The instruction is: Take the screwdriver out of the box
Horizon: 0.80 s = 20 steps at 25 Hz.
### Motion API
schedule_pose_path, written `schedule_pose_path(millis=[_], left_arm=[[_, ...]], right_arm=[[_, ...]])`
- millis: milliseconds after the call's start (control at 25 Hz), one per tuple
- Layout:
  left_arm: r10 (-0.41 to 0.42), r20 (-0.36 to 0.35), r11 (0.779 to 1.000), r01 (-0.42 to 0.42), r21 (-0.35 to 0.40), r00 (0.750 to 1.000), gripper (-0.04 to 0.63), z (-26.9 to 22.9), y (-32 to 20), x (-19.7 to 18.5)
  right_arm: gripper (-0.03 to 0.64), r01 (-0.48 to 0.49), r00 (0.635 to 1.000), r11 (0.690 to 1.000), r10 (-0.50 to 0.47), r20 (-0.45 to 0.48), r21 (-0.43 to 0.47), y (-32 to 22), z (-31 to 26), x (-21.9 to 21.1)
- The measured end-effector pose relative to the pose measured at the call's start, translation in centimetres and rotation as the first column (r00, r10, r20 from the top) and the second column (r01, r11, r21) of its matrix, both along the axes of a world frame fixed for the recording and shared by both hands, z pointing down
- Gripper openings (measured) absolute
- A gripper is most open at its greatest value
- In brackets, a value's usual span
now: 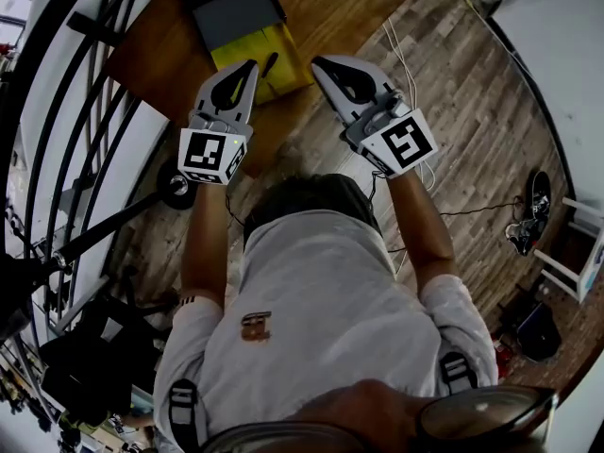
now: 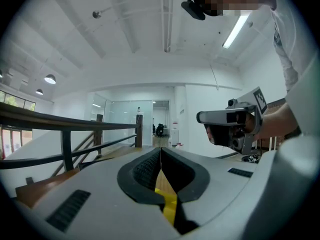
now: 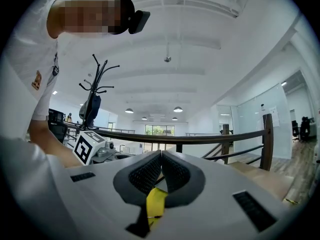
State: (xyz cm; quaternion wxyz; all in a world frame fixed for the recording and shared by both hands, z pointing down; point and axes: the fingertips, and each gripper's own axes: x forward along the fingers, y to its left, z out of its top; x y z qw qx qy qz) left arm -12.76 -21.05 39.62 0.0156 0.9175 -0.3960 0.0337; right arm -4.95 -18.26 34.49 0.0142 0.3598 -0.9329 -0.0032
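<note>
Left gripper (image 1: 251, 66): jaws clenched. In its own view the ribbed pads (image 2: 145, 170) meet at the tip, with nothing between them.

Right gripper (image 1: 319, 62): jaws likewise pressed together and empty. Its own view shows the pads (image 3: 148, 173) touching at the tip.

A yellow box (image 1: 283, 75) stands open on the wooden table (image 1: 156, 59), with its grey lid (image 1: 236, 12) folded back on the far side.

The screwdriver (image 1: 270, 64) shows in the head view as a slim dark shape lying in the box. It lies between the two gripper tips, just beside the left one and further from the right. It is outside both pairs of jaws, and contact cannot be judged. Neither gripper view shows it.
</note>
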Motion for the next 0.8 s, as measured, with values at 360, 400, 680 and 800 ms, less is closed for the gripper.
schedule_pose_path(millis=[360, 400, 680, 800], left_arm=[[0.019, 0.128, 0.990, -0.001, -0.139, 0.992, 0.020, 4.3, -3.1, 1.8], [0.017, 0.141, 0.988, 0.005, -0.151, 0.990, 0.020, 4.7, -3.5, 2.0], [0.020, 0.223, 0.970, 0.035, -0.241, 0.975, 0.020, 7.8, -5.8, 3.0], [0.036, 0.261, 0.957, 0.042, -0.288, 0.965, 0.021, 9.5, -6.3, 3.5]], right_arm=[[0.032, 0.039, 0.998, 0.999, -0.040, -0.053, -0.025, -4.0, 2.5, 0.9], [0.032, 0.050, 0.997, 0.998, -0.051, -0.054, -0.025, -4.3, 2.8, 1.1], [0.032, 0.101, 0.993, 0.994, -0.104, -0.054, -0.049, -6.8, 4.1, 2.0], [0.032, 0.112, 0.992, 0.992, -0.115, -0.050, -0.051, -7.6, 4.4, 2.3]])
